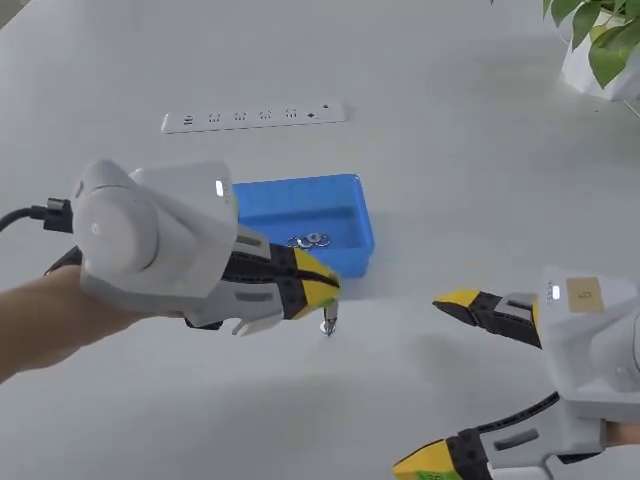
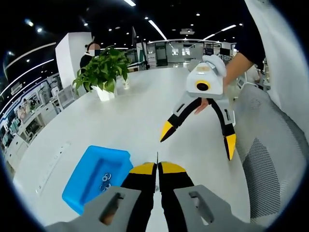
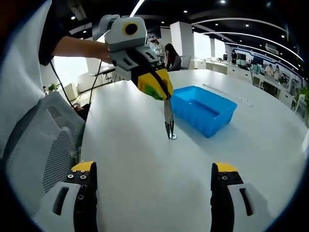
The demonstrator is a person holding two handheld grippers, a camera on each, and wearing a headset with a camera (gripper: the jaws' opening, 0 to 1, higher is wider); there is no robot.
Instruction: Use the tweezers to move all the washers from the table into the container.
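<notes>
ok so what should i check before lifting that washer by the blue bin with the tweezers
1. Left gripper shut on the tweezers: ok.
2. Tweezer tips down at the washer on the table: ok.
3. Washer actually pinched between the tips: cannot tell, too small.
4. Container open-topped and just beyond the tweezers: ok.
5. Right gripper open, holding nothing and off to the side of the path: ok.
6. Room in the container beside the washers inside: ok.

Left gripper (image 2: 157,170) clamped on tweezers (image 2: 157,158) — blue bin (image 2: 89,166) with washers (image 2: 105,180) just beside, right gripper (image 2: 198,138) wide-jawed beyond, mid-table (image 2: 140,116)
</notes>
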